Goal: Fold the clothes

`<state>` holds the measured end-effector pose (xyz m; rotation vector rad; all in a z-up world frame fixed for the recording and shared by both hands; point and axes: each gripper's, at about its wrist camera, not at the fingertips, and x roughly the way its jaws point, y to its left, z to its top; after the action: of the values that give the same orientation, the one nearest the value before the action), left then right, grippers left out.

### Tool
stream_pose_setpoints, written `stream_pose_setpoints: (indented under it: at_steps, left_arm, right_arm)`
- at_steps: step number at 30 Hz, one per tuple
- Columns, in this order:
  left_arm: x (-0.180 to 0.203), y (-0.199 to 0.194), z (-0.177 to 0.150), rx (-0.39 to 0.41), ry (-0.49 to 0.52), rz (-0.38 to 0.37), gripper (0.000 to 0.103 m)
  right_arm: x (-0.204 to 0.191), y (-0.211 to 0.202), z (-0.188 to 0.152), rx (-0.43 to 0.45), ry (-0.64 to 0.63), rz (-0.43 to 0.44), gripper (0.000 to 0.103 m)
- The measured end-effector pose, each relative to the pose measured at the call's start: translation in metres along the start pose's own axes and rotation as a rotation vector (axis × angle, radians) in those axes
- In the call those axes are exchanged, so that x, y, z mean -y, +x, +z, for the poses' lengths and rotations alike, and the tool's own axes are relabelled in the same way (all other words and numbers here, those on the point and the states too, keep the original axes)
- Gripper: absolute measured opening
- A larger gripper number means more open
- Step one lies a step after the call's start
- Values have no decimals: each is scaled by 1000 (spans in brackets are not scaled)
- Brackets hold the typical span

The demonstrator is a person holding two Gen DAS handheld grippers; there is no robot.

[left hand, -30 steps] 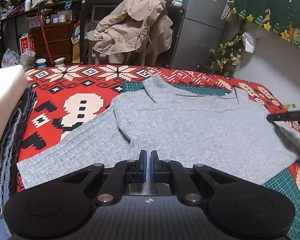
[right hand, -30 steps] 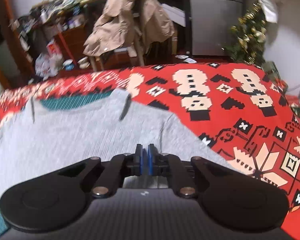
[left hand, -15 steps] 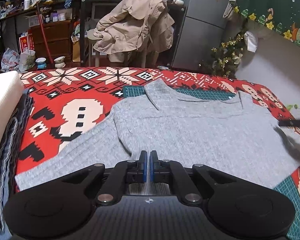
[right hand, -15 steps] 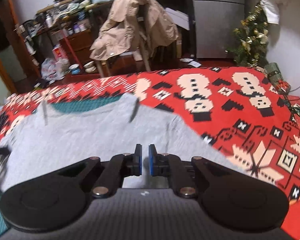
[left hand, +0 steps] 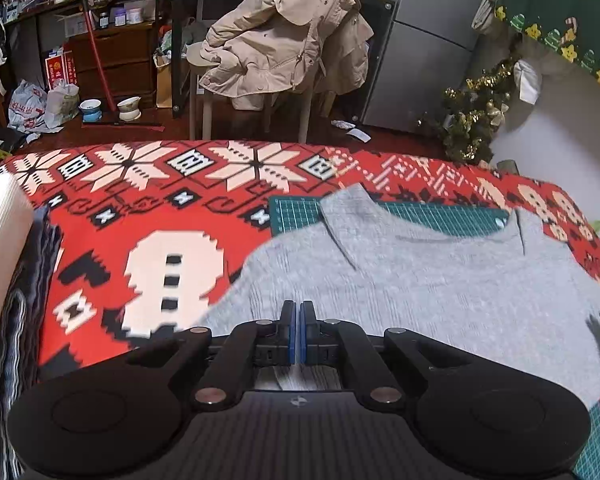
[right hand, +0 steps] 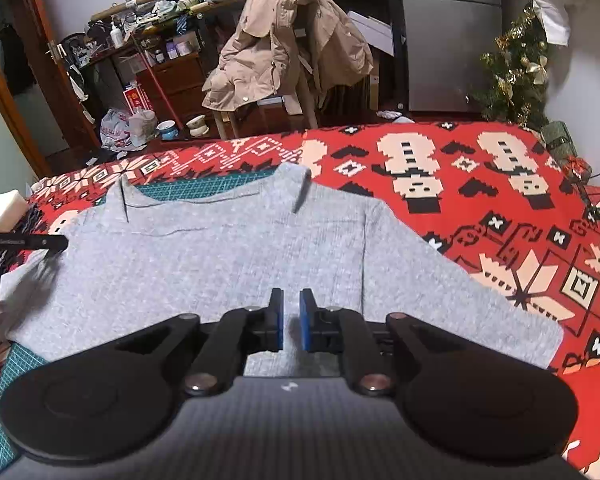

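Sweater (right hand: 220, 264) lies flat on the red patterned cloth (right hand: 480, 208), sleeves spread. Left gripper (left hand: 299, 332) jaws are together, right gripper (right hand: 291, 320) jaws slightly apart; each should pinch a hem corner evenly before folding.

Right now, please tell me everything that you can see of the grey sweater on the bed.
The grey sweater is a ribbed knit with a wide neckline and long sleeves. It lies flat, spread out with both sleeves out to the sides, partly on a green cutting mat and partly on the red patterned blanket. It is not yet folded. The left gripper is shut and the right gripper slightly open above its lower edge; whether they touch it is unclear.
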<state>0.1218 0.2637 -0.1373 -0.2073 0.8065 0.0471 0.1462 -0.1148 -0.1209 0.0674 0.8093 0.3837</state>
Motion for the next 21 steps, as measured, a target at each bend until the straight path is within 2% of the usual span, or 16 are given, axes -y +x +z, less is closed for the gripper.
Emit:
stream_pose_setpoints:
  at_steps: [7, 12, 17, 18, 19, 21]
  left_arm:
    - [-16, -9, 20, 47, -72, -20, 6]
    - [-29, -6, 20, -23, -97, -44, 17]
    - [-29, 5, 12, -74, -74, -41, 17]
    - [-28, 5, 11, -69, -65, -42, 14]
    - [-26, 4, 10, -60, -50, -50, 6]
    - [-19, -1, 9, -33, 2, -42, 5]
  right_arm:
    - [0, -5, 0, 8, 8, 8, 10]
    - [-2, -7, -2, 8, 6, 18, 10]
    - [-5, -6, -4, 5, 4, 25, 11]
    - [-5, -6, -5, 5, 3, 24, 11]
    - [-5, -6, -5, 4, 3, 23, 11]
    - [-5, -7, -6, 2, 4, 20, 11]
